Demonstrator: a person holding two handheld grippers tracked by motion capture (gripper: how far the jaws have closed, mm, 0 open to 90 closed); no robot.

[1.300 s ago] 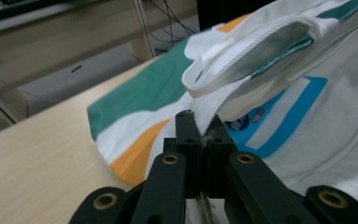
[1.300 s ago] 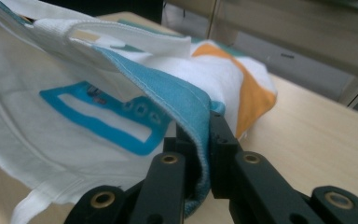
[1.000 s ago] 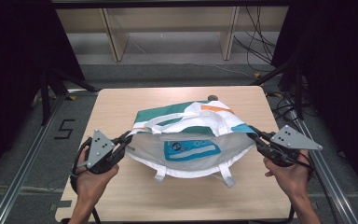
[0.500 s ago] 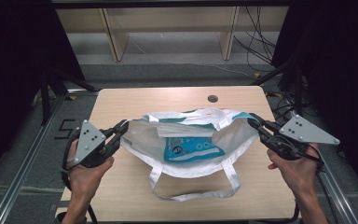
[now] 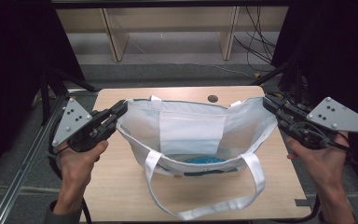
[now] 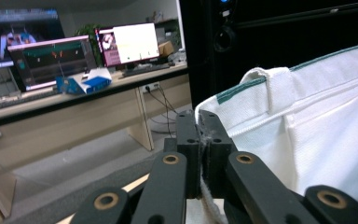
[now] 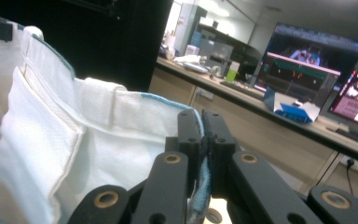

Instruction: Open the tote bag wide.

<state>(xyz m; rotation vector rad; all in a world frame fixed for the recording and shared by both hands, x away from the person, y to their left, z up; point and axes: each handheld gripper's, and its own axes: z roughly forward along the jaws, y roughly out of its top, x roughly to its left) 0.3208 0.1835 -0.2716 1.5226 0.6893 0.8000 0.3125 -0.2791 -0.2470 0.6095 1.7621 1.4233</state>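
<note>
With the left claw and right claw each clamped tight on a rim corner, the white tote bag hangs stretched open between them above the bench, seemingly mid-lift; next likely calls for lowering it evenly.

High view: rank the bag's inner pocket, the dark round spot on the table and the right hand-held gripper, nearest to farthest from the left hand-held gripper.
1. Inner pocket, mid-bag.
2. Dark round spot, table's far edge.
3. Right hand-held gripper, bag's opposite end.

The left hand-held gripper clamps the bag.
</note>
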